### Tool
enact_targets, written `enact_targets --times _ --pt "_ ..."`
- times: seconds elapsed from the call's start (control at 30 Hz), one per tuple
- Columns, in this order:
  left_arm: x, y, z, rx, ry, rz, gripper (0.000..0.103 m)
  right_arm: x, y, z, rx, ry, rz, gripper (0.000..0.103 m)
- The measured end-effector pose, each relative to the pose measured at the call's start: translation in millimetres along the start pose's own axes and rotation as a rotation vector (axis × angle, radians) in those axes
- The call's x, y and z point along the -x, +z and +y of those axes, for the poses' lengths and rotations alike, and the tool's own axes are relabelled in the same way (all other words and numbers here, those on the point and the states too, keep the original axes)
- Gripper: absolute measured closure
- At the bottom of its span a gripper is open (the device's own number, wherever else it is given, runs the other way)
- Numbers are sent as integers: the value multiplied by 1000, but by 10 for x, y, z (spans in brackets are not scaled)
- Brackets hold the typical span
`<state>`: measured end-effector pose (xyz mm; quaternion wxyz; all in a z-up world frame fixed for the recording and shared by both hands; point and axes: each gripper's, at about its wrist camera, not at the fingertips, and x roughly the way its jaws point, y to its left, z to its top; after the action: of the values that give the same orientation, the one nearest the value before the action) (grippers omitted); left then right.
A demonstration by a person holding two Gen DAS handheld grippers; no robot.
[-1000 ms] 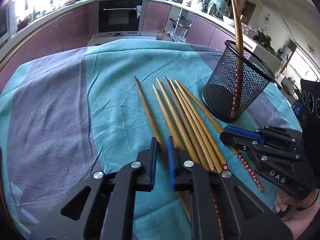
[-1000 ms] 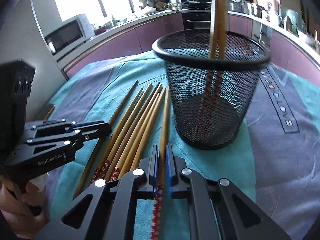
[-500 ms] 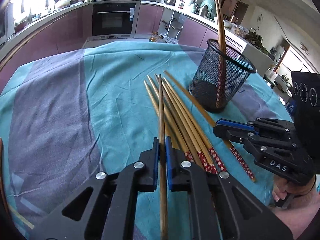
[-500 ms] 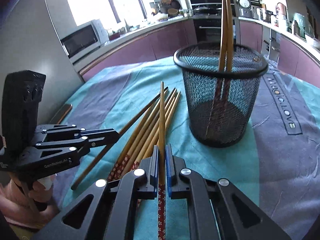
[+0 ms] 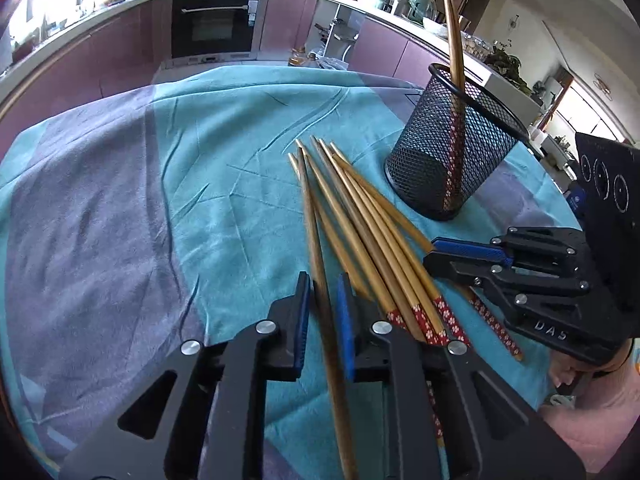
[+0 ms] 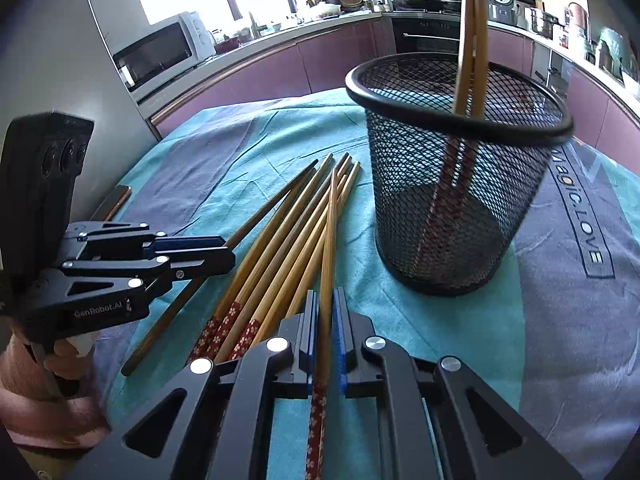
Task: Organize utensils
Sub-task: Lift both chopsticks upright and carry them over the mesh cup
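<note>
Several bamboo chopsticks with red flowered ends lie in a loose fan on the teal cloth; they also show in the right wrist view. My left gripper has a darker brown chopstick between its jaws, with a small gap on each side. My right gripper is shut on a chopstick with a red flowered end, pointing toward the black mesh cup. The cup stands upright and holds two chopsticks.
A teal and grey cloth covers the table. A phone lies near the cloth's left edge. Kitchen counters, an oven and a microwave stand beyond the table.
The left gripper's jaws have loosened around the brown chopstick, which now slants among the others. The right gripper has kept its chopstick and moved closer to the cup.
</note>
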<state>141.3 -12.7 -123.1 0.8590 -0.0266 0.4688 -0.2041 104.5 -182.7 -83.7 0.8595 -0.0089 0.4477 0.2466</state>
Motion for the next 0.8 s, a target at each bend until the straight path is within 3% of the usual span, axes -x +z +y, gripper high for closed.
enact_targets --times 0.3,0.8 --pt "10 63 -54 1 45 -12 96 146 -11 -10 -8 22 -46 97" --pt "958 207 -409 -79 -71 -240 96 954 58 -8 23 62 -258 97"
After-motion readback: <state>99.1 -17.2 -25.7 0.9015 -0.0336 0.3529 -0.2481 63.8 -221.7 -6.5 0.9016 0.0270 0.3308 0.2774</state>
